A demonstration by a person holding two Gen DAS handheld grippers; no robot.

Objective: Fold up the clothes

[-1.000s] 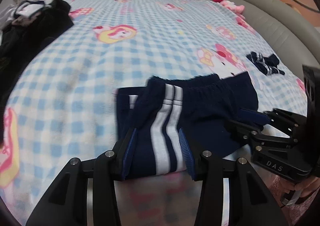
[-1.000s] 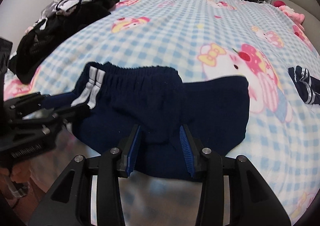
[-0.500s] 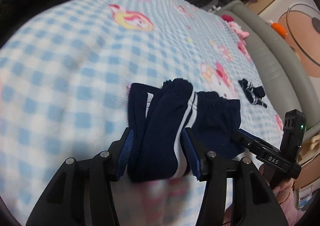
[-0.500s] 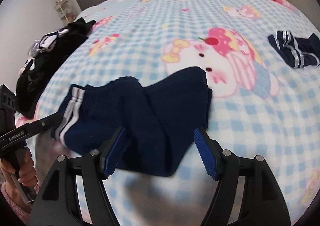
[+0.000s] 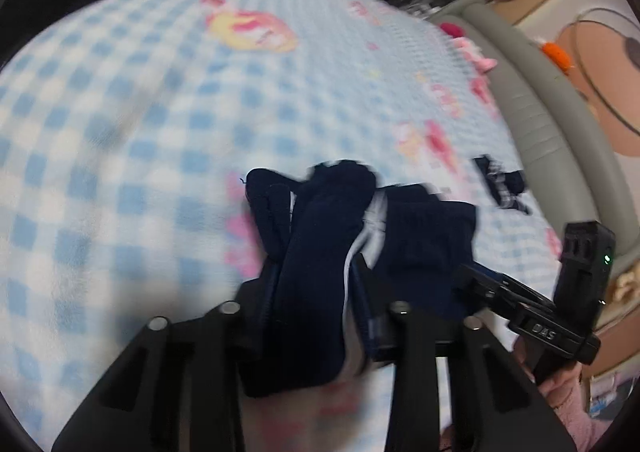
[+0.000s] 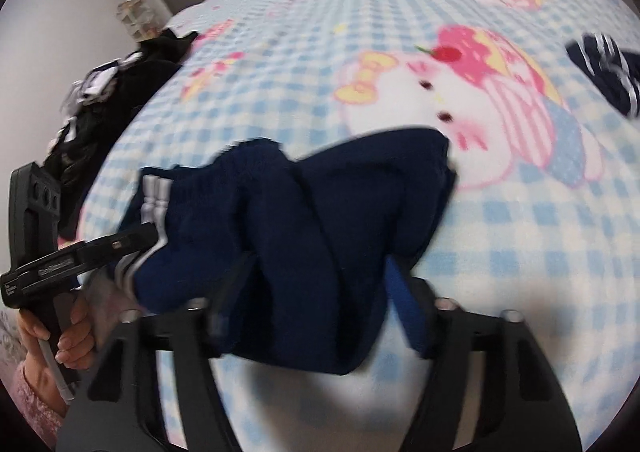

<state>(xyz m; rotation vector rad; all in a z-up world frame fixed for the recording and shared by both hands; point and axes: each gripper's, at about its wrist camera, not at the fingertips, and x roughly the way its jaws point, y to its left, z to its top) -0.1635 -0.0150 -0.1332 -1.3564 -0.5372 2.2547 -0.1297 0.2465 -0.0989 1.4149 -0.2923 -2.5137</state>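
Left claw [image 5: 312,292] clamped narrow on the striped side of navy shorts [image 5: 320,252], cloth bunched and hanging between the fingers. Right claw [image 6: 316,292] set wider, jaws parted around the shorts' plain navy half; firm grip or loose hold: cannot tell through the blur. Shorts [image 6: 320,211] draped over the near edge of the bed, waistband rumpled at 12 o'clock of both claws. Beyond, blue-checked blanket [image 6: 400,11] with cartoon cat print [image 6: 480,91]. Small folded navy garment [image 6: 608,71] at 2 o'clock of the right claw. Dark clothes pile [image 6: 112,103] at 10 o'clock. Hand [image 6: 72,332] gripping the left handle at 8 o'clock.
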